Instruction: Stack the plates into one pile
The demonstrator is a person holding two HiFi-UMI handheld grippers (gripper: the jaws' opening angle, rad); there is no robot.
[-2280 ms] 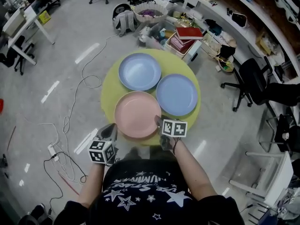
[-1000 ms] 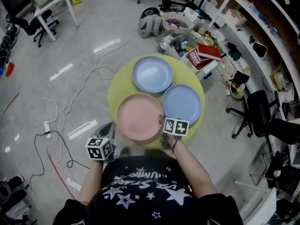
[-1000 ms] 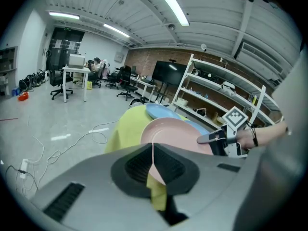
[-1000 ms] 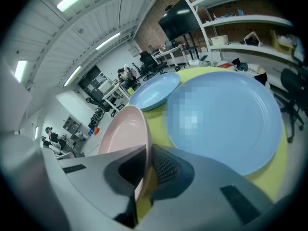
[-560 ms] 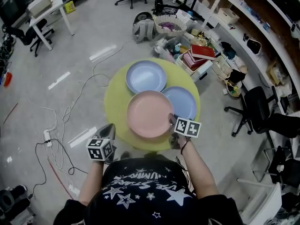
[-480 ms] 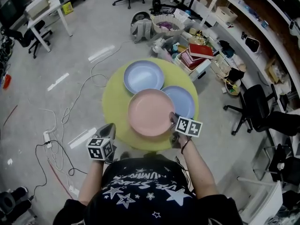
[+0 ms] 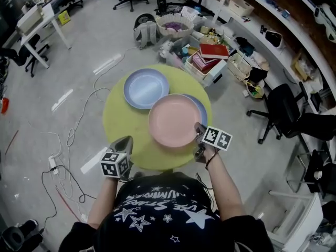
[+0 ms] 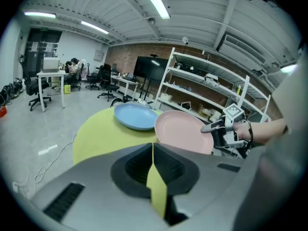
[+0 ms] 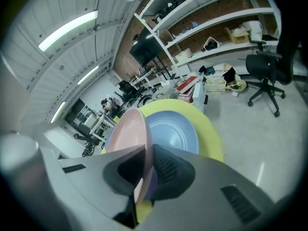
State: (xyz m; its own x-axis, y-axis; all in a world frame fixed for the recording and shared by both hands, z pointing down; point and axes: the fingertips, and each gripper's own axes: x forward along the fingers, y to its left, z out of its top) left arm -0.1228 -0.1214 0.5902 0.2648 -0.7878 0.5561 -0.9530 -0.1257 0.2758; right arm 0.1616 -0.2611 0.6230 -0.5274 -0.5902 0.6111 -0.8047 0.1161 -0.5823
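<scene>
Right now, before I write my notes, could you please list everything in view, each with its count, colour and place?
table: 1, yellow-green, round, middle of the floor
blue plates: 2, light blue; one on the table's far left, one on its right, mostly under the pink plate
pink plate: 1, pink, tilted over the right blue plate
books: a few, red, in a crate beyond the table
chairs: several, black, right side and far back
cables: several, on the floor at left
left gripper: 1, grey, shut, empty, by the table's near edge
right gripper: 1, grey, gripping the pink plate's near rim; jaws just opened slightly
</scene>
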